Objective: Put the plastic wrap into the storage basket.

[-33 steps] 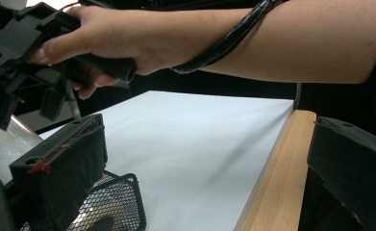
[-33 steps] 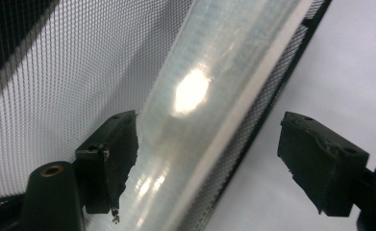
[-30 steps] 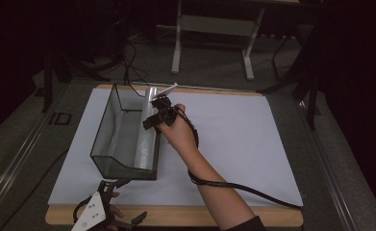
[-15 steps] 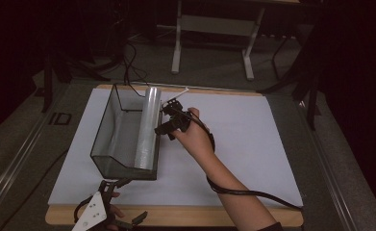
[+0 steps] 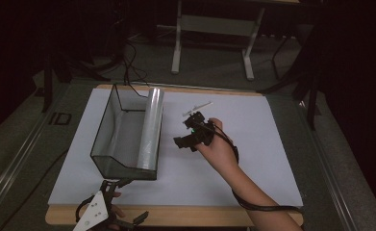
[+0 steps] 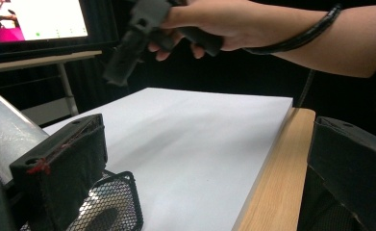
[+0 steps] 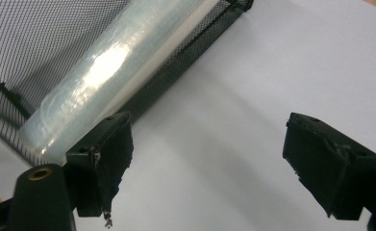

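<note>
A black wire-mesh basket (image 5: pixel 109 126) stands on the left half of the white sheet (image 5: pixel 253 144). A roll of clear film (image 5: pixel 149 127) lies along the basket's right rim; the right gripper view has that roll (image 7: pixel 99 72) just beyond its jaws. My right gripper (image 5: pixel 184 140) hovers over the sheet to the right of the basket, open and empty, with bare paper between its jaws (image 7: pixel 207 163). My left gripper (image 5: pixel 120 185) rests at the table's front edge near the basket's near corner, open and empty (image 6: pixel 200 163).
The white sheet covers a wooden table (image 5: pixel 195 216) whose bare front edge shows. A cable (image 5: pixel 253 204) trails from my right wrist across the sheet. Beyond the table stand a metal stand's legs (image 5: pixel 212 41) and floor cables. A lit monitor (image 6: pixel 36 19) is at upper left in the left gripper view.
My right gripper has drawn back from the roll on the basket's rim, moving right and toward me over the sheet. The roll stays on the basket. The left gripper is unmoved.
</note>
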Tool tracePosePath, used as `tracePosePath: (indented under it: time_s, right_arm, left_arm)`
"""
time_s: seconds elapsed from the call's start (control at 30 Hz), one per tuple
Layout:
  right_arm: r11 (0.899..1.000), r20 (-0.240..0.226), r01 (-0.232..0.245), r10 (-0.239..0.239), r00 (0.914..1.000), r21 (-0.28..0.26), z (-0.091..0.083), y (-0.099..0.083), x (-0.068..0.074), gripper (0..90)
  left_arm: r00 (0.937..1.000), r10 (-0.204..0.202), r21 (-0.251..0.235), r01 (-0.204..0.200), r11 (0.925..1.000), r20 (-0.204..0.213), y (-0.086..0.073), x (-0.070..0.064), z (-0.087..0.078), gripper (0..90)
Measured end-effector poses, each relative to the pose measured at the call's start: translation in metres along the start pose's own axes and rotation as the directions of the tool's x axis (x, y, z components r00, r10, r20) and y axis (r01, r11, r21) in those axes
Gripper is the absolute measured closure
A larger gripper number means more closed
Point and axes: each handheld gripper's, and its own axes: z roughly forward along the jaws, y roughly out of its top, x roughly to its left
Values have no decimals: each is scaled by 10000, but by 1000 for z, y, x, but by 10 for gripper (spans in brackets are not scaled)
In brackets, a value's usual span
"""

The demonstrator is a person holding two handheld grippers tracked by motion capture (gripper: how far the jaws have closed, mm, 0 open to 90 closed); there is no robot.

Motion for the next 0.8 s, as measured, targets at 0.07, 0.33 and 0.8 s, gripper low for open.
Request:
tracePosePath:
  time_s: [0.07,0.33,0.8]
  right_arm:
    - [9998,-21,71,-71,10000,-189,-7,-9,-2,176]
    - [9978,-17,114,-116,9999,-653,-24,-44,-4,176]
    - [9822,271,144,-95,9996,-1870,-43,-93,-11,172]
  left_arm:
    - [10000,3,26,-3,10000,15,0,0,0,6]
    - [10000,47,70,-47,10000,41,0,0,2,6]
    - [10000,64,96,-64,9999,50,-1,0,2,6]
